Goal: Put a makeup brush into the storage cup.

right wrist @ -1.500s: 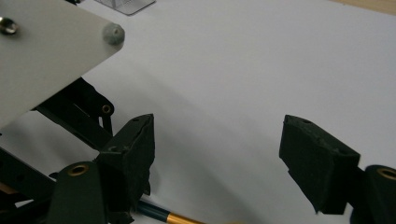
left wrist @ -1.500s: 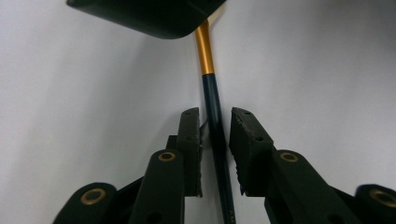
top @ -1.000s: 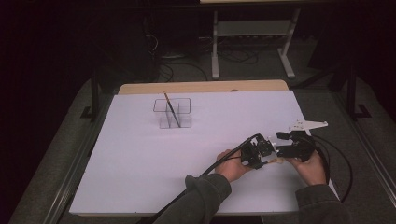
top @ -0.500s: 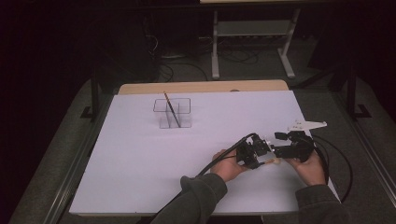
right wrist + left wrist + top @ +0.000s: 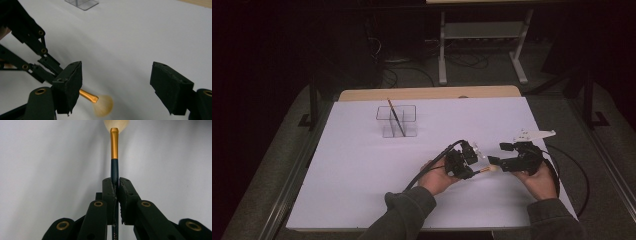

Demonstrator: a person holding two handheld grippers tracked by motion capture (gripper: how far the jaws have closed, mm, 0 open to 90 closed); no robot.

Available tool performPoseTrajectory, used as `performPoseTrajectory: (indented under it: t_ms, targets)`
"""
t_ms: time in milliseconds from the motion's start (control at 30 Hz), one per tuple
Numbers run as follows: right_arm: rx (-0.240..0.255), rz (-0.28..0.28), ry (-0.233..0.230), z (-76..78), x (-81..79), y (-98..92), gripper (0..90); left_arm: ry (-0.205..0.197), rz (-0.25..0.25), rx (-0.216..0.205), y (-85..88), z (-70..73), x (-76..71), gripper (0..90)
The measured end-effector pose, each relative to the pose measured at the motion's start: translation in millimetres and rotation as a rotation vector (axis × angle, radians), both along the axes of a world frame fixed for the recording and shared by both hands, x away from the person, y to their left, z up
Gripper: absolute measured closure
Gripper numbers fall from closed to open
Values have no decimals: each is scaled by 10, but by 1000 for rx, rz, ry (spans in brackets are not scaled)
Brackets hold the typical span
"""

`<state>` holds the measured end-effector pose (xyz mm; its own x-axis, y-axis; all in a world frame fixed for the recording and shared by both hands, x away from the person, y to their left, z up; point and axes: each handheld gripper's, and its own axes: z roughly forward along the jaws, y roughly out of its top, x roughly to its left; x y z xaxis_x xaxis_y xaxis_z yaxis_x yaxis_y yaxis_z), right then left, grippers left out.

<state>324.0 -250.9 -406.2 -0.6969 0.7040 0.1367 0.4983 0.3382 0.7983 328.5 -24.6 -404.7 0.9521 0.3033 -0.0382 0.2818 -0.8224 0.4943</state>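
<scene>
Your brush (image 5: 114,167) has a glossy dark handle, a satin gold metal ferrule, soft pale bristles; the table (image 5: 362,165) is matt white; the organizer (image 5: 397,121) is clear plastic.

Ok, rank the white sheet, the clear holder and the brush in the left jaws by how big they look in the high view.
1. White sheet, by far the largest.
2. Clear holder.
3. Brush, the little that pokes out of the left gripper; it sits nearer the camera, yet looks smallest.

White-topped table (image 5: 362,165) with clear divided holder (image 5: 397,121).
</scene>
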Motion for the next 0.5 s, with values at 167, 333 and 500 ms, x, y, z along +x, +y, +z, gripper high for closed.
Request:
performPoseTrajectory:
  t_ms: [167, 333, 500]
  targets:
    - [-11, 38, 5, 37, -35, 149, 243, -8, 17, -25, 239, 55, -40, 835]
    - [-22, 83, 7, 57, -53, 302, 242, -10, 30, -50, 508, 118, -74, 835]
    - [-22, 121, 16, 70, -58, 449, 240, -22, 51, -74, 758, 162, -105, 835]
